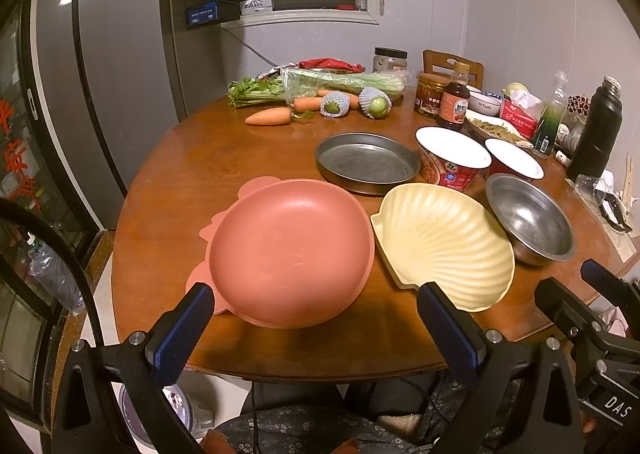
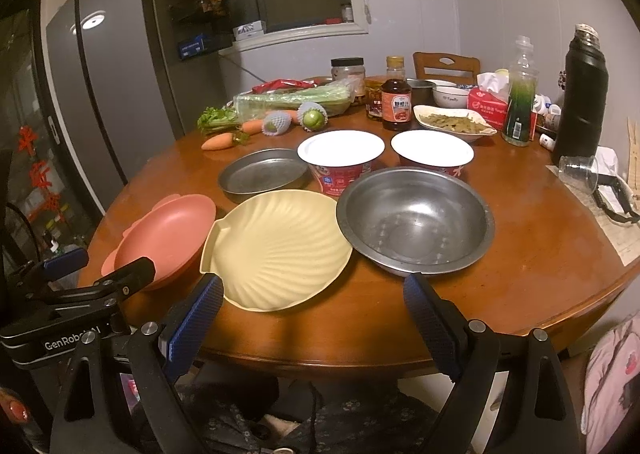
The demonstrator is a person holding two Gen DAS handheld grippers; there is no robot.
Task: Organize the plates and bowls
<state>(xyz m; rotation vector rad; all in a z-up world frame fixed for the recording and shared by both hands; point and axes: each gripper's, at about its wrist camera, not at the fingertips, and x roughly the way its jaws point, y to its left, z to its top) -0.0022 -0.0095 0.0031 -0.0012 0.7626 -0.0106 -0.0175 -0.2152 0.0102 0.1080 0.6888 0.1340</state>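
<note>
A pink plate [image 1: 290, 252] [image 2: 168, 238] lies on the round wooden table [image 1: 224, 158] near its front edge. Beside it on the right rests a cream shell-shaped dish [image 1: 444, 246] [image 2: 276, 250]. Further right stands a steel bowl [image 1: 528, 220] [image 2: 416, 220]. Behind them sits a flat metal pan [image 1: 368, 166] [image 2: 262, 174]. My left gripper [image 1: 316, 318] is open, just short of the pink plate's near rim, holding nothing. My right gripper [image 2: 314, 312] is open too, in front of the gap between the shell dish and the steel bowl.
Two red noodle cups [image 1: 454, 158] [image 2: 342, 160] stand behind the dishes. Carrots [image 1: 268, 117], celery, sauce bottles [image 2: 396, 100], a tissue box, a dish of greens [image 2: 454, 122] and a black flask [image 2: 582, 94] crowd the table's back. A grey fridge [image 1: 104, 94] stands left.
</note>
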